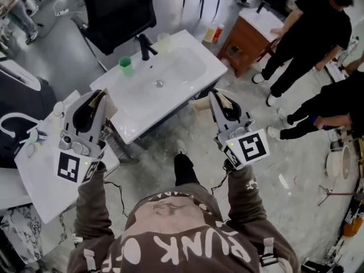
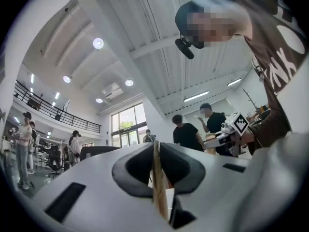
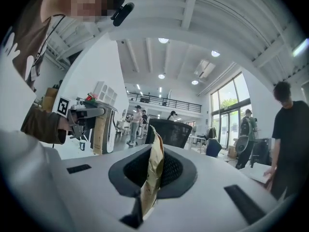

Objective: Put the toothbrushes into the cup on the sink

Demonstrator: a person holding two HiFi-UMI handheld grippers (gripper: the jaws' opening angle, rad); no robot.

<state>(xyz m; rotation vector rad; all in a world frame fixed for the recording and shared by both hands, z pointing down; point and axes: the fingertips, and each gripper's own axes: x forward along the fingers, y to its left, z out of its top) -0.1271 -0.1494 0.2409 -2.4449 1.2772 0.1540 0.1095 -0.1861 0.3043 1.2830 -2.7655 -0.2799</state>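
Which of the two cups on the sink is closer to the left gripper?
The green cup, left of the black faucet in the head view. The pale translucent cup stands right of the faucet, farther from the left gripper.

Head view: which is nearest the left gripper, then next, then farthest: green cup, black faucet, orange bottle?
From the left gripper:
1. green cup, on the sink's left rim.
2. black faucet, at the sink's back edge.
3. orange bottle, far right, beside the wooden cabinet.

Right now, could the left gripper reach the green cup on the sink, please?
Probably yes: the left gripper points toward the cup, and only bare sink rim lies between them. The faucet stands off to the side. The gripper's jaws are shut.
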